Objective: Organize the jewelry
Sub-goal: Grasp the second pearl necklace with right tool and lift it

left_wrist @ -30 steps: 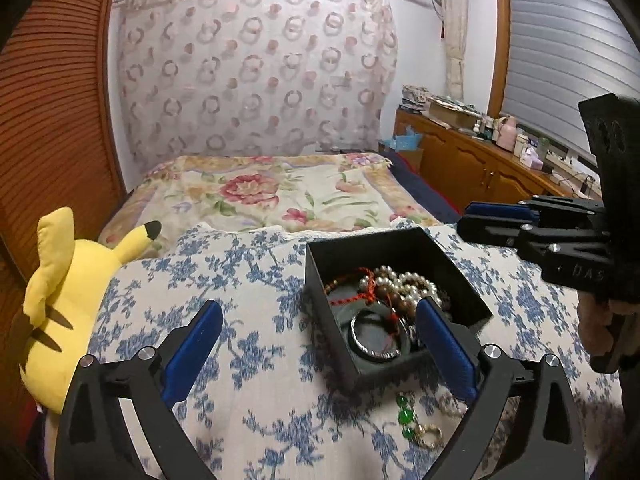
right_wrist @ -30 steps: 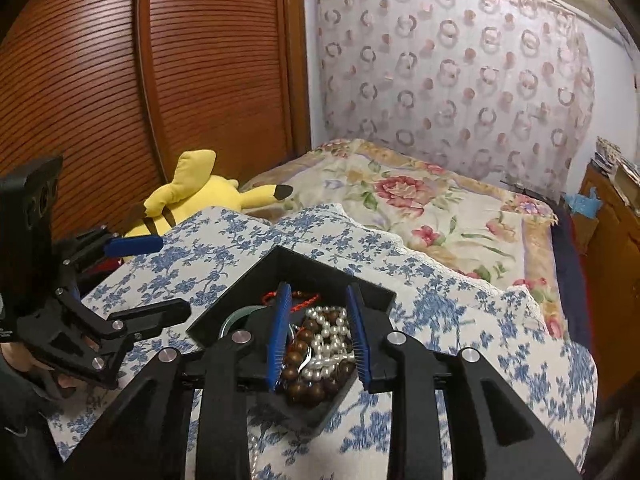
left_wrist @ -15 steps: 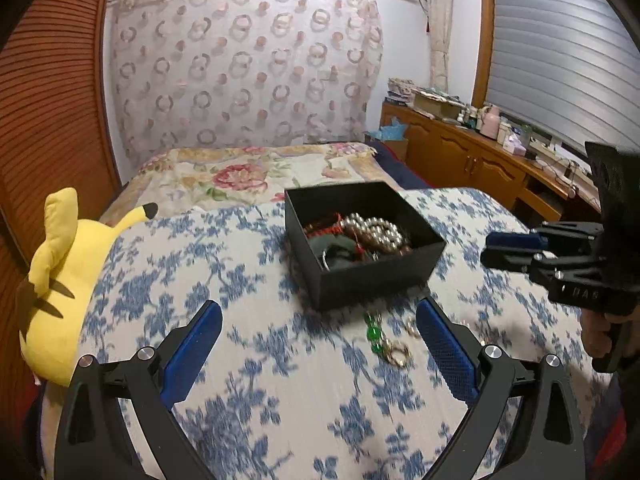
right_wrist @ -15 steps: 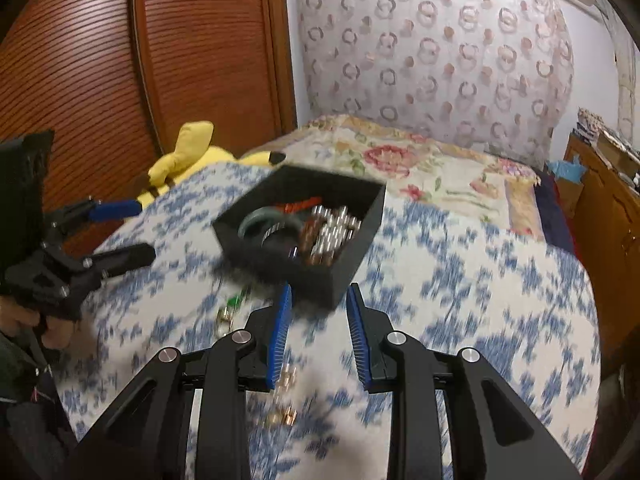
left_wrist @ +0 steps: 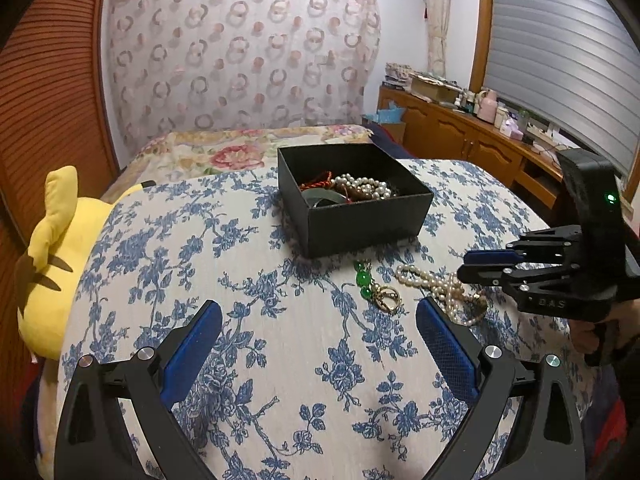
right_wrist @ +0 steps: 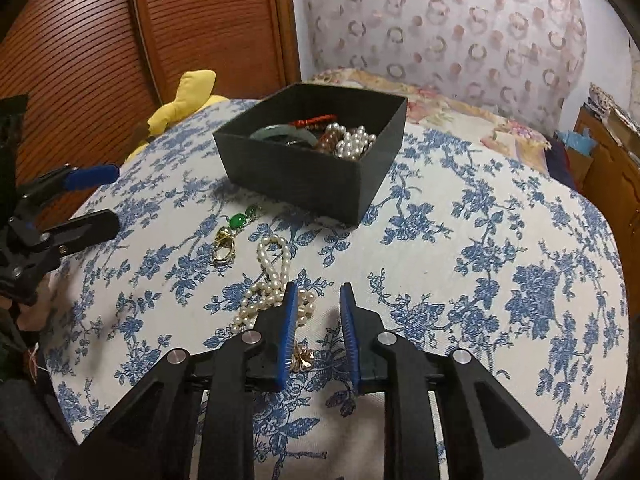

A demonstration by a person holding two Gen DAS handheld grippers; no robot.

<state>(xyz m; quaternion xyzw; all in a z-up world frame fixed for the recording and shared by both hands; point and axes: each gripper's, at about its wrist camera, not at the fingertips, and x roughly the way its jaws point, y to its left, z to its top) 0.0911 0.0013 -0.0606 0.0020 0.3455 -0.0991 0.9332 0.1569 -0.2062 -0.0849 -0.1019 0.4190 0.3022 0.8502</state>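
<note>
A black open box sits on the blue-flowered cloth and holds pearls, a bangle, brown beads and a red cord. In front of it lie a green-stone piece with a gold clasp and a loose pearl necklace. A small gold piece lies under the right fingers. My left gripper is wide open and empty, short of the jewelry. My right gripper is partly open and empty, just above the near end of the pearl necklace.
A yellow plush toy leans at the table's left edge. A bed with a floral cover lies behind the table. A wooden sideboard with clutter runs along the right wall. A slatted wooden wardrobe stands at left.
Both grippers have pulled back from over the box toward the near side of the table. The loose pearl necklace and green piece have come into full view.
</note>
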